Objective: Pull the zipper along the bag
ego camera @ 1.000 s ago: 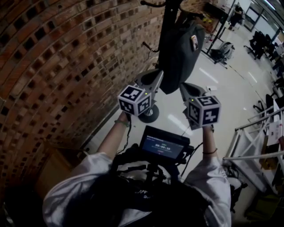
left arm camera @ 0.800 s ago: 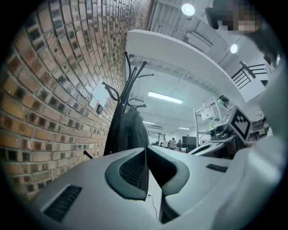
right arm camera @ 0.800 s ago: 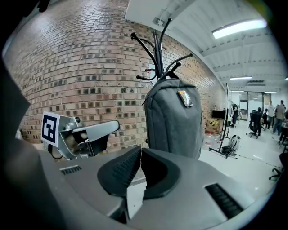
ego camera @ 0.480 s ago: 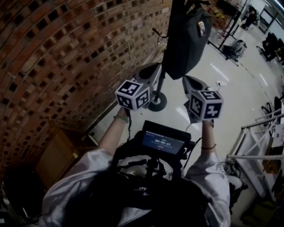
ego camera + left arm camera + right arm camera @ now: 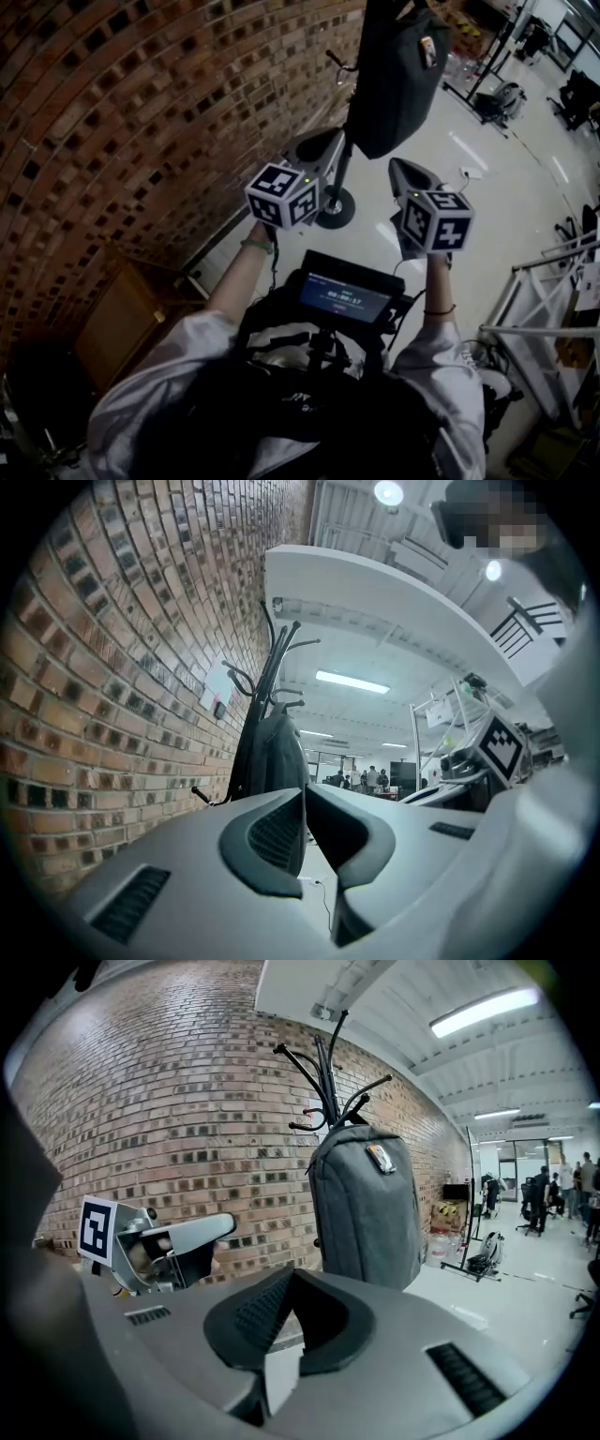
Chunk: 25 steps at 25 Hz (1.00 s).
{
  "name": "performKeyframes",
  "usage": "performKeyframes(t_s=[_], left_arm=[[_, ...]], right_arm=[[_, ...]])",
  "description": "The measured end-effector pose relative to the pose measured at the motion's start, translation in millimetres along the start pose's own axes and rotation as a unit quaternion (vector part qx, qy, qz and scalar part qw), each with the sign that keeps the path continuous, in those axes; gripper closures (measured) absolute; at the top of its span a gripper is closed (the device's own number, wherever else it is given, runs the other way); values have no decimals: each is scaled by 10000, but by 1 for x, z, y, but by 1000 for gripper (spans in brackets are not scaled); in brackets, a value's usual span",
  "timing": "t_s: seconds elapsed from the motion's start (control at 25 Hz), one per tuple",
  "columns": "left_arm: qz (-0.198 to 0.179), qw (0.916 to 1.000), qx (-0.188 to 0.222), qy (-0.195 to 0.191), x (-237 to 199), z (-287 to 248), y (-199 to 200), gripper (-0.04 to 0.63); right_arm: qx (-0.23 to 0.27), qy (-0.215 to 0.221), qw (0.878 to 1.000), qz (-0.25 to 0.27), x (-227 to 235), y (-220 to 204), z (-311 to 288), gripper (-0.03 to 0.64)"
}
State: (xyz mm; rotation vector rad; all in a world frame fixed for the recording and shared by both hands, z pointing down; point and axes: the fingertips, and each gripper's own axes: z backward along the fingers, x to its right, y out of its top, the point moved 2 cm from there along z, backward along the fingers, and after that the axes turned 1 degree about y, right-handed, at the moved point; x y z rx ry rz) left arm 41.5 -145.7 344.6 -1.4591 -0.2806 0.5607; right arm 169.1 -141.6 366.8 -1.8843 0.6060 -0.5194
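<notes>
The soft bag (image 5: 366,1204) hanging on the coat stand (image 5: 323,1063) ahead will probably swing, so pinch its zipper tab, too small to spot here; the left gripper (image 5: 305,794) is closed and the right gripper (image 5: 292,1279) has just been closing, both empty.

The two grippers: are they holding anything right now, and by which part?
Nothing is held. The left gripper and the right gripper both have empty fingers; the right's have just been closing. The grey backpack hangs untouched ahead.
</notes>
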Motion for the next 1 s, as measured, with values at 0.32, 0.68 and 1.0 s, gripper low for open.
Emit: performKeyframes(t_s=[0.32,0.68,1.0], left_arm=[[-36,10000,24,54,-2,1,3,577],[-63,10000,-1,10,3,-1,3,577],[-85,10000,-47,-23,5,-1,-1,577]], right_arm=[[-65,47,10000,35,-2,-5,-3,607],[-112,60,9999,18,-2,-9,-3,607],[-153,79,9999,-4,-3,-14,-5,607]])
